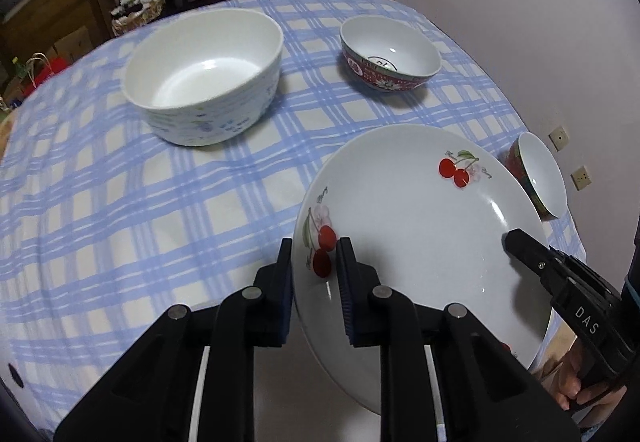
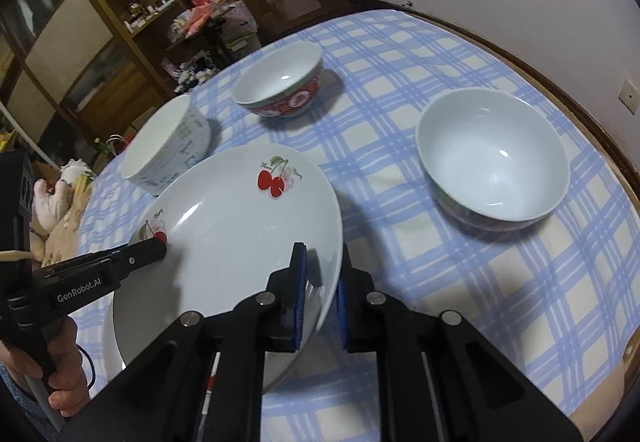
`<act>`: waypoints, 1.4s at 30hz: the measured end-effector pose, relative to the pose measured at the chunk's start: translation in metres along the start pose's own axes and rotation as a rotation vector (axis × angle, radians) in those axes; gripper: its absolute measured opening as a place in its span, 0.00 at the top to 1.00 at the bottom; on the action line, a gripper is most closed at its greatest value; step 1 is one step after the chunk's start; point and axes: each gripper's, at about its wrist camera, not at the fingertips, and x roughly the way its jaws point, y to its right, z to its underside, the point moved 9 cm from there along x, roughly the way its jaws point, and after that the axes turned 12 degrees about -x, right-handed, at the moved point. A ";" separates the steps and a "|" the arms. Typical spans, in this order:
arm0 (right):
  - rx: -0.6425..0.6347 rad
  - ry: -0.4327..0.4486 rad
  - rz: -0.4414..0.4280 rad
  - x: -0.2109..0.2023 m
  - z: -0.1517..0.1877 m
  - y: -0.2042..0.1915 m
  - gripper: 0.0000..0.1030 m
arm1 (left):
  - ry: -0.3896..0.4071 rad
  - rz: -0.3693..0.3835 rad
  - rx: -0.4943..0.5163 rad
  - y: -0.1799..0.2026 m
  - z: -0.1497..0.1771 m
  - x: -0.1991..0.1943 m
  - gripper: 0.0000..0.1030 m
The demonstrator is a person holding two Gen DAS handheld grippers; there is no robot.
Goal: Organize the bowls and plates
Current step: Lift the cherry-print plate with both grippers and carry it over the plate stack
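A white plate with cherry prints (image 1: 400, 226) (image 2: 232, 226) hangs a little above the blue checked tablecloth, held from both sides. My left gripper (image 1: 315, 246) is shut on its left rim, one pad over the plate and one under it. My right gripper (image 2: 322, 254) is shut on the opposite rim in the same way. Each gripper also shows in the other's view: the right gripper (image 1: 520, 242) and the left gripper (image 2: 154, 248). A large straight-sided white bowl (image 1: 204, 73) (image 2: 168, 145) stands beyond the plate.
A red patterned bowl (image 1: 390, 53) (image 2: 280, 81) stands at the far side of the round table (image 2: 400, 61). A second such bowl (image 1: 540, 177) (image 2: 492, 165) is to the right, near the wall. Wooden shelves (image 2: 100, 21) with clutter stand behind the table.
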 end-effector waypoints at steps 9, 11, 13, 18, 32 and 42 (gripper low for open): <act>-0.059 0.051 -0.073 -0.027 0.000 -0.036 0.86 | 0.064 -0.046 -0.045 -0.022 0.012 -0.053 0.81; -0.072 0.060 -0.091 -0.030 -0.001 -0.045 0.86 | 0.086 -0.062 -0.059 -0.029 0.016 -0.065 0.81; -0.088 0.071 -0.112 -0.034 0.001 -0.057 0.86 | 0.116 -0.081 -0.081 -0.038 0.020 -0.075 0.81; -0.119 0.082 -0.138 -0.042 0.007 -0.076 0.88 | 0.118 -0.080 -0.148 -0.059 0.038 -0.088 0.81; -0.207 0.060 -0.167 -0.042 0.028 -0.107 0.88 | 0.149 -0.129 -0.235 -0.092 0.074 -0.103 0.80; -0.242 0.019 -0.164 -0.021 0.037 -0.120 0.88 | 0.111 -0.147 -0.279 -0.112 0.087 -0.086 0.80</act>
